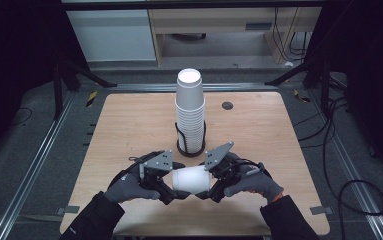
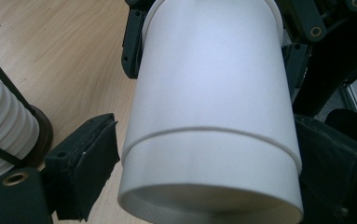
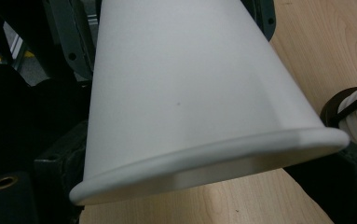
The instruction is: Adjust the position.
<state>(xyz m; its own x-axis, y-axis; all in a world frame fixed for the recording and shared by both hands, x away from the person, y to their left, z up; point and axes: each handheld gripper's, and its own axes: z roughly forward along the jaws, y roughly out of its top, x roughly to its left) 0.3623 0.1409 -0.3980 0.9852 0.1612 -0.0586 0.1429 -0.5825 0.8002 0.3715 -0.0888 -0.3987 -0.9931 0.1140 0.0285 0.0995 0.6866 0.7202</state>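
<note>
**A:** Why is the cup (image 1: 191, 179) lying sideways in mid-air?

**B:** It hangs just above the desk (image 1: 129, 130), in front of the tall stack of cups (image 1: 190, 115). The right hand-held gripper (image 1: 211, 186) is clamped on its wide rim end, and the left hand-held gripper (image 1: 171, 186) straddles the narrow base end. With a hold at each end, I'd guess the idea is to pull nested cups apart.

**A:** Is the left one squeezing?

**B:** I can't tell. In the left gripper view its pads (image 2: 90, 163) sit right at the cup wall, but whether they press isn't clear.

**A:** And the stack?

**B:** It stands upright in a black wire holder (image 1: 191, 149), so it won't topple.

**A:** The surroundings?

**B:** The desk is pale wood grain. Around it are grey floor (image 1: 39, 150), metal rails (image 1: 34, 165) and loose cables (image 1: 329, 150), with pale cabinets (image 1: 114, 35) behind.
</note>
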